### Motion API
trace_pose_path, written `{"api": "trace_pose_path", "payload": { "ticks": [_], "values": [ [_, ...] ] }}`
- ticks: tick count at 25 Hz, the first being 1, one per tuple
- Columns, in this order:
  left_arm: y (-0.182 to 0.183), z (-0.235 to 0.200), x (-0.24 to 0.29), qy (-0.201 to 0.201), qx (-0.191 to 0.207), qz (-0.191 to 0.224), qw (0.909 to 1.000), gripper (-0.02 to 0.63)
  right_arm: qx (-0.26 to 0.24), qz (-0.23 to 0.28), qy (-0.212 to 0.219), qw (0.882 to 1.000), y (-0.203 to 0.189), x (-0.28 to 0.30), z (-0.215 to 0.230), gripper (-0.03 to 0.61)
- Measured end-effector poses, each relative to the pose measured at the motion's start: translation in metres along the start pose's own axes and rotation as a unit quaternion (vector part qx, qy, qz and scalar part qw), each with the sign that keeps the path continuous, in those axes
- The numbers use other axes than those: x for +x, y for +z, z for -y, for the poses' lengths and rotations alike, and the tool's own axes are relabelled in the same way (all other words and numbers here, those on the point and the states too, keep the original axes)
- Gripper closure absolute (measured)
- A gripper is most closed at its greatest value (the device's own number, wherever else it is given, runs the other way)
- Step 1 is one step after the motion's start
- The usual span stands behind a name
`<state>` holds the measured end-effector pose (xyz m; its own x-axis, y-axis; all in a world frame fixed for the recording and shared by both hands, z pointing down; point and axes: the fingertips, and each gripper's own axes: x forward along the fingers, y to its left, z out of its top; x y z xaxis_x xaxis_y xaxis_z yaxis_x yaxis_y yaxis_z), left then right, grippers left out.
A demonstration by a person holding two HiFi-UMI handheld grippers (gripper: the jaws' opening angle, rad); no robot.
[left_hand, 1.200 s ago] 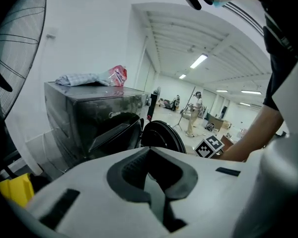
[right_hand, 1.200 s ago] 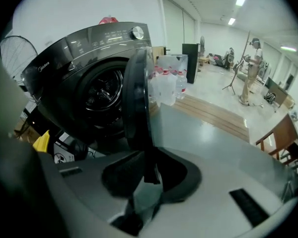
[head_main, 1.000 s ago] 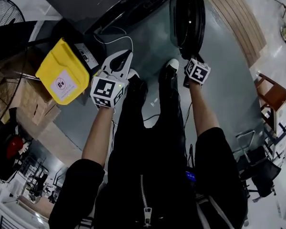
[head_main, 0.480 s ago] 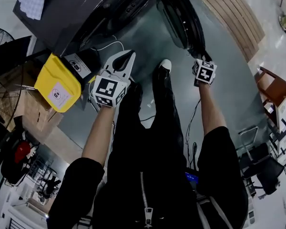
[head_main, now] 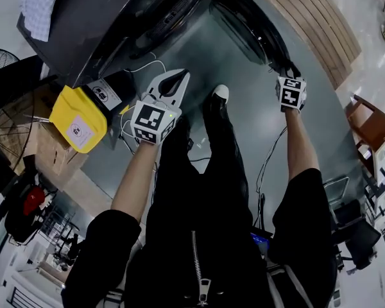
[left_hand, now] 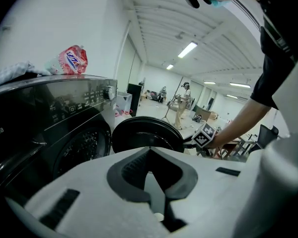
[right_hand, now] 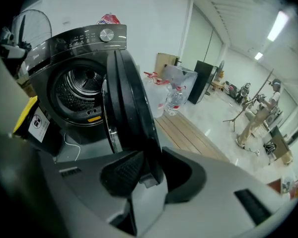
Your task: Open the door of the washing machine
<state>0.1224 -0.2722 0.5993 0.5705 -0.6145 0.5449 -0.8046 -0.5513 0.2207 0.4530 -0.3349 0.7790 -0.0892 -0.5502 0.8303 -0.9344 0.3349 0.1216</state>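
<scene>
In front of the washing machine (head_main: 109,24), the right tongs (right_hand: 150,168) clamp the rim of its open door (right_hand: 131,108). The left tongs (head_main: 181,76) hang closed and empty.

Head view: dark front-loading washing machine (head_main: 90,24) cut off at top edge, back unseen; panel print too small to read. Lower rim of round black door (right_hand: 131,108) hidden betw. pads of right gripper (right_hand: 151,175). Yellow plastic container (head_main: 77,117) left of machine: label illegible. Pink-and-white pouch (left_hand: 69,61) atop machine: print blurred.
</scene>
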Motion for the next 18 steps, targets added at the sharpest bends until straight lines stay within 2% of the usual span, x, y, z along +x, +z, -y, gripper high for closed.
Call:
{"api": "trace_pose_path", "payload": {
  "ticks": [6, 9, 10, 13, 16, 18],
  "values": [
    [0.009, 0.009, 0.021, 0.014, -0.010, 0.007, 0.9998, 0.611, -0.045, -0.011, -0.002, 0.999, 0.023, 0.024, 0.049, 0.483],
    [0.008, 0.014, 0.022, 0.021, -0.020, 0.014, 0.9995, 0.611, -0.075, -0.016, -0.024, 0.997, 0.034, 0.027, 0.067, 0.482],
    [0.006, 0.014, 0.020, 0.024, -0.024, 0.016, 0.9993, 0.611, -0.084, -0.016, -0.037, 0.996, 0.039, 0.027, 0.071, 0.442],
    [0.002, 0.012, 0.009, 0.041, -0.038, 0.025, 0.9981, 0.611, -0.110, -0.018, -0.057, 0.992, 0.045, 0.022, 0.073, 0.405],
    [-0.001, 0.011, -0.009, 0.065, -0.049, 0.038, 0.9960, 0.611, -0.099, -0.021, -0.044, 0.994, 0.032, 0.009, 0.057, 0.427],
    [-0.002, 0.015, -0.025, 0.078, -0.050, 0.045, 0.9947, 0.611, -0.066, -0.014, -0.020, 0.998, 0.017, -0.005, 0.035, 0.493]
  ]
}}
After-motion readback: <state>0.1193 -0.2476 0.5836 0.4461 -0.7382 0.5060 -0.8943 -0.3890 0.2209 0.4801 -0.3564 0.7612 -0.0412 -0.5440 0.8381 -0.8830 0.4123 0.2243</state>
